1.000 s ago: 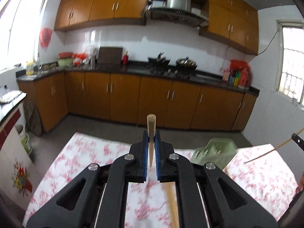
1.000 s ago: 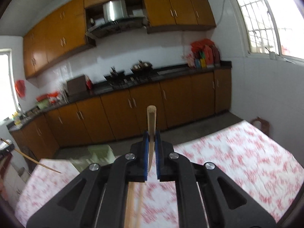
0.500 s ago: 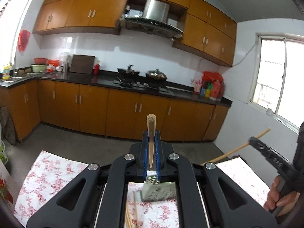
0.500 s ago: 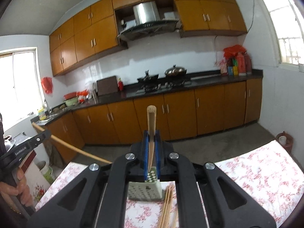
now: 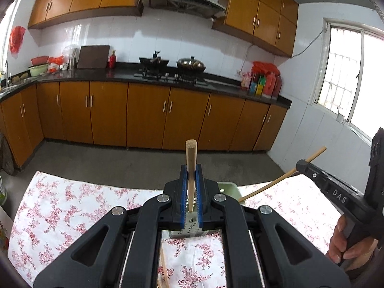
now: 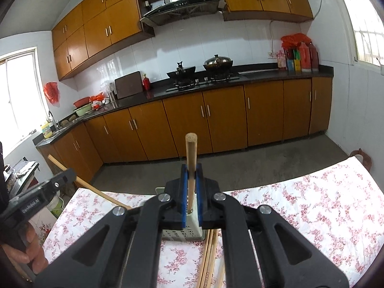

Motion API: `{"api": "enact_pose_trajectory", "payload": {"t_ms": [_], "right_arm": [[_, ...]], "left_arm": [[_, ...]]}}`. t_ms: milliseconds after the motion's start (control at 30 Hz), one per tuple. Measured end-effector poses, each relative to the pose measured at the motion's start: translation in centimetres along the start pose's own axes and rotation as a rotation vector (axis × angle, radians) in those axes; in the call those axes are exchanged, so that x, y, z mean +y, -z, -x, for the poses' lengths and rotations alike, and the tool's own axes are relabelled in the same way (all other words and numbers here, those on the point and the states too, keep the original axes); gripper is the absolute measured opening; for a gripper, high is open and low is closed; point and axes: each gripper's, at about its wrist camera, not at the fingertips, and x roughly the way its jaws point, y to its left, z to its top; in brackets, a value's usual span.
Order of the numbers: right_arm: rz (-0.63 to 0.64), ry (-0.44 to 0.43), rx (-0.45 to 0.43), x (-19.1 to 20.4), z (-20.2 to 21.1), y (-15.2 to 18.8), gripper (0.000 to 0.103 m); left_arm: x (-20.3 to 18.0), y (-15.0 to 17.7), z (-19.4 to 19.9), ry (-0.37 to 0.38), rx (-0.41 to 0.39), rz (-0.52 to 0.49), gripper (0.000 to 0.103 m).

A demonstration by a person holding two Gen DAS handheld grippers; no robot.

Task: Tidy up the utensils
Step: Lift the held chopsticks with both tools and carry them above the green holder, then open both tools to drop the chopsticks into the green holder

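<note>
Wooden chopstick [image 5: 191, 168] clamped between the blue pads of the left gripper [image 5: 191, 175], its blunt end rising past the fingertips toward 12 o'clock; the jaws are closed on it. A second chopstick [image 6: 191, 165] is gripped the same way in the right gripper [image 6: 191, 175], jaws likewise closed on the stick.

Left wrist view: the right gripper [image 5: 331, 187] enters from 3 o'clock, carried by a hand [image 5: 350, 247], with its chopstick [image 5: 283, 180] slanting from upper right down toward a pale green holder [image 5: 230, 188]. The holder's perforated lower wall [image 5: 189, 230] shows below the left jaws at 6 o'clock; most of the holder is hidden behind the gripper body. The lower tip of the left chopstick appears to lie over the holder, though whether it is inside cannot be told.

Right wrist view: the left gripper [image 6: 45, 192] enters from 9 o'clock, held by a hand [image 6: 28, 249], its chopstick [image 6: 88, 184] running down toward the holder [image 6: 184, 232], which stands on a floral cloth [image 6: 312, 206]. Loose chopsticks [image 6: 211, 259] lie on the cloth just right of the holder, at about 5 o'clock from it, touching or nearly touching its base.

Background: orange cabinets [image 6: 216, 115], a dark counter [image 5: 115, 74] and two pans on the hob.
</note>
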Motion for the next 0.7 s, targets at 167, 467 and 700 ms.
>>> {"api": "enact_pose_trajectory", "payload": {"t_ms": [167, 467, 700], "right_arm": [[-0.019, 0.008, -0.018, -0.4, 0.5, 0.3, 0.012], [-0.068, 0.056, -0.082, -2.7, 4.1, 1.3, 0.027], [-0.113, 0.125, 0.009, -5.9, 3.8, 6.3, 0.028]], "left_arm": [[0.3, 0.4, 0.3, -0.004, 0.003, 0.01, 0.007], [1.7, -0.6, 3.5, -0.014, -0.079, 0.065, 0.026], [4.2, 1.8, 5.0, -0.075, -0.087, 0.09, 0.027]]}}
